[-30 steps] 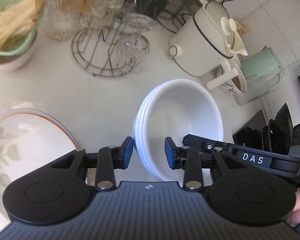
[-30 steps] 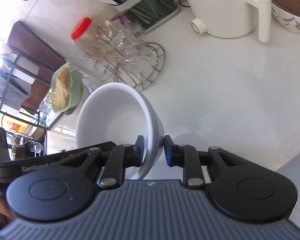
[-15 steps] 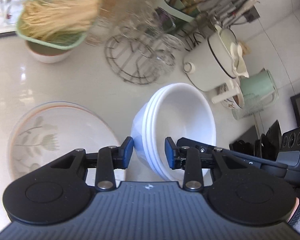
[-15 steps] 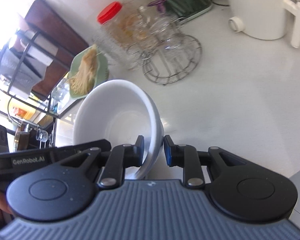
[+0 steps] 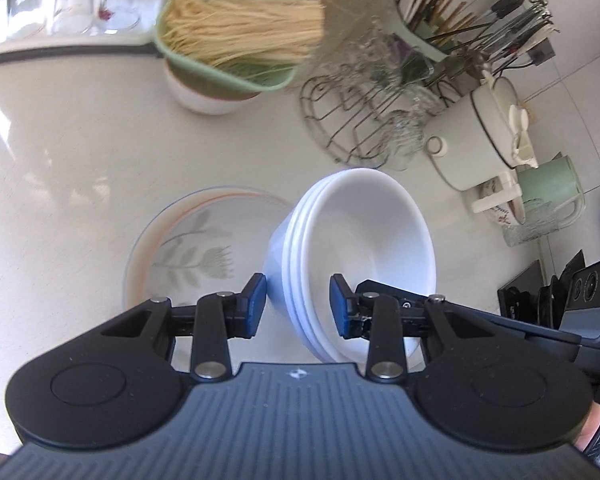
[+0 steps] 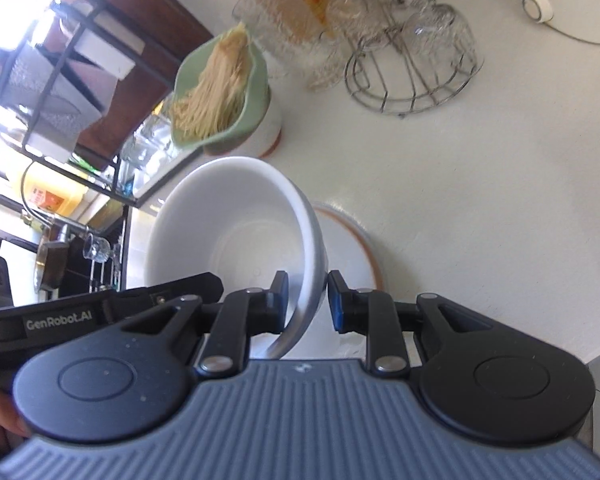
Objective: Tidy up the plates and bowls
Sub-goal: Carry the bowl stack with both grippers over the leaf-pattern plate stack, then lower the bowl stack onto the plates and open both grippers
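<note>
- Both jaws are partly closed on the rim of the bowls point(image 5: 360, 248), one from each side: my left gripper point(image 5: 298, 304) spans the whole stack of three rims, my right gripper point(image 6: 308, 300) holds the opposite wall, and neither grip has changed over the last second
- What changed is the place: one second ago only an edge of the plate point(image 5: 188, 256) was at the left border, now the stack hangs over its right part, and the noodle basket point(image 5: 236, 40) has come into view
- For the task, I judge the bowls are almost at the spot where they go down, probably on the plate
- The stack is tilted and lifted, its base is hidden, so I cannot tell how far above the plate it is
- In the right view the plate is mostly covered by the bowls
- The glasses point(image 5: 396, 128) on the wire rack are blurred
</note>
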A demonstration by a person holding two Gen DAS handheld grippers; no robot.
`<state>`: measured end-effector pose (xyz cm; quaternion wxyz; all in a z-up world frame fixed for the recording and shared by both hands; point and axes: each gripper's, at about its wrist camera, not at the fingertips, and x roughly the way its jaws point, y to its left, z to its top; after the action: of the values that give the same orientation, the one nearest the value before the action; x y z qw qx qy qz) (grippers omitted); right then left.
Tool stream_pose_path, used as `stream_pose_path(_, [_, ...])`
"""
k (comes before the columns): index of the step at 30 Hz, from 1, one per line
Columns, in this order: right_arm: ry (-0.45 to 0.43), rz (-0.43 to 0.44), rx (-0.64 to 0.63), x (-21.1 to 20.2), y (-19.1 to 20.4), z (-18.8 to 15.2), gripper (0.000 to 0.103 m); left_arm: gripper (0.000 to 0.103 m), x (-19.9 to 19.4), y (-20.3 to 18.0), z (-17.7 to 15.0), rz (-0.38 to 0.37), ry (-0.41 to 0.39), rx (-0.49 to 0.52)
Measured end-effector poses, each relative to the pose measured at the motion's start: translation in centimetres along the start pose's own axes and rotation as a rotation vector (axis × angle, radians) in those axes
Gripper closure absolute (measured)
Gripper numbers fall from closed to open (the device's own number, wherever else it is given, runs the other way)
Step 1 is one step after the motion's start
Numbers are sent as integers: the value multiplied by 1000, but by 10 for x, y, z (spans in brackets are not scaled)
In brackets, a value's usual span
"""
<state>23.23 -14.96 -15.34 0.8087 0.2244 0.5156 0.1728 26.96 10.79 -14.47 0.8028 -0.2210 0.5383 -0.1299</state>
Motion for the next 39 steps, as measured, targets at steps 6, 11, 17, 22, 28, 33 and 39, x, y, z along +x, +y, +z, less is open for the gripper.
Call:
stream_pose_path(6, [23, -38, -16, 19, 5, -8, 78, 65, 14, 16, -3, 12, 33, -18])
stream_pose_path(11, [40, -55, 16, 29, 4, -10, 78, 65, 23, 23, -1, 8, 40, -16])
stream_pose_path(17, [88, -87, -8, 45, 9, -11, 78, 65, 33, 37, -1, 28, 74, -27])
stream_pose_path(22, [102, -101, -28, 54, 17, -10, 78, 65, 38, 48, -1, 35, 101, -37])
stream_pose_path(28, [99, -109, -12, 56, 20, -8, 78, 65, 36, 51, -1, 28, 101, -44])
stream_pose_path(33, [92, -120, -17, 52, 19, -8, 77, 64, 31, 47, -1, 41, 88, -32])
stream_pose_path(39, [61, -109, -33, 38, 20, -7, 77, 59, 16, 41, -4, 75, 49, -7])
